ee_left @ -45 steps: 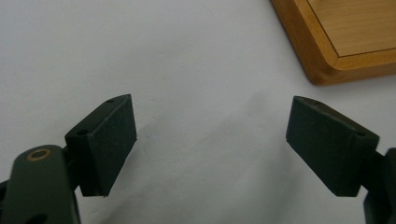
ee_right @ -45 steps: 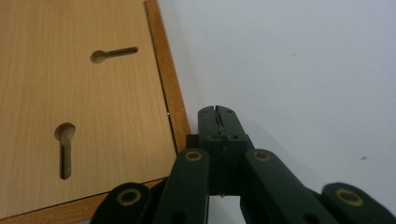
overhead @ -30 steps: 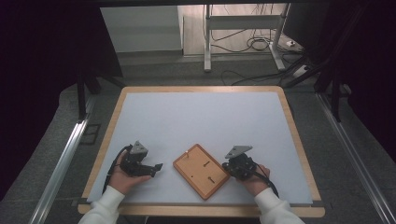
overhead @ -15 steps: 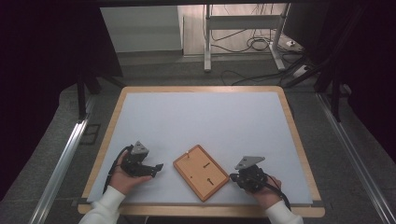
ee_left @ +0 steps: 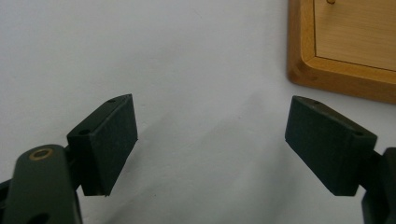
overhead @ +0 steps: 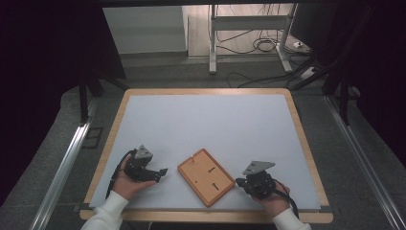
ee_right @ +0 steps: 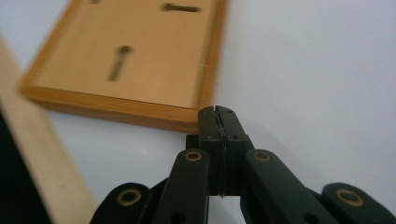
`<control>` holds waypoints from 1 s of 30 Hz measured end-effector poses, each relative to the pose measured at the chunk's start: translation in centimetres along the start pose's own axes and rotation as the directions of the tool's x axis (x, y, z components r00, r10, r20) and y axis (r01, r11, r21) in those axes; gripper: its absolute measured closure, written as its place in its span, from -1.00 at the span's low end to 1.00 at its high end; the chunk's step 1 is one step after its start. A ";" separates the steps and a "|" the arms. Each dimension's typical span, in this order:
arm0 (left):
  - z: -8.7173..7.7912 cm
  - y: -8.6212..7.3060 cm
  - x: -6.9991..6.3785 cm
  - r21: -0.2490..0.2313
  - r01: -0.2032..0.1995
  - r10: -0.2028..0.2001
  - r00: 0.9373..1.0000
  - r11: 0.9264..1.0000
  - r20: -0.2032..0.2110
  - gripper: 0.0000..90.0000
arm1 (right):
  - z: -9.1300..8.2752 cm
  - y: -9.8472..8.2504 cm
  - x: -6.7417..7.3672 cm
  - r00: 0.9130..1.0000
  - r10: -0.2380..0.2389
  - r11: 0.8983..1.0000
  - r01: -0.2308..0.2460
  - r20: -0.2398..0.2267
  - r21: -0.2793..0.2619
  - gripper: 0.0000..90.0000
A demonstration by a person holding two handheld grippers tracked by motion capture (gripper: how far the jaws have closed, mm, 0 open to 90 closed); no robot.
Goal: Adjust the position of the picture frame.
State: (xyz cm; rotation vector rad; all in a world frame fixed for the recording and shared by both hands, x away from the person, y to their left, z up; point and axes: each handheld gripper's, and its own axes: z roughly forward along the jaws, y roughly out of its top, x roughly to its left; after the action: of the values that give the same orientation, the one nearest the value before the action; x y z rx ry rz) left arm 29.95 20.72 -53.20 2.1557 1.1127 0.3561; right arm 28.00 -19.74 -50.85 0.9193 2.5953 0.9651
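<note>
The right gripper (ee_right: 219, 114) has its jaws pressed flat together with nothing between them, their tips just short of the near right corner of the wooden frame (ee_right: 126, 60), apart from it by a sliver of white mat. The left gripper (ee_left: 210, 140) stands with its jaws wide and empty over the bare mat, the frame's corner up and to the right of its right pad.

From above, the frame (overhead: 206, 176) lies flat, back side up, near the front edge of the table (overhead: 306, 143), between the two hands. Its long axis runs slantwise, from far left to near right. The right gripper (overhead: 239, 182) looks nearer to it than the left gripper (overhead: 164, 171), so a nudge or lift at that corner probably falls to the right hand
</note>
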 end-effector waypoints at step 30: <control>-0.1 0.0 0.1 -0.002 -0.003 0.003 1.000 1.000 -0.003 -0.62 | 1.7 0.5 4.3 0.989 -0.106 0.993 0.110 -0.103 0.037 1.00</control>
State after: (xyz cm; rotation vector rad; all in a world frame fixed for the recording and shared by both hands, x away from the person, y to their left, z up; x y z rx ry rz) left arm 29.95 20.80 -53.18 2.1564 1.1103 0.3611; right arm 25.57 -15.89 -51.83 0.7485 2.7278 0.9546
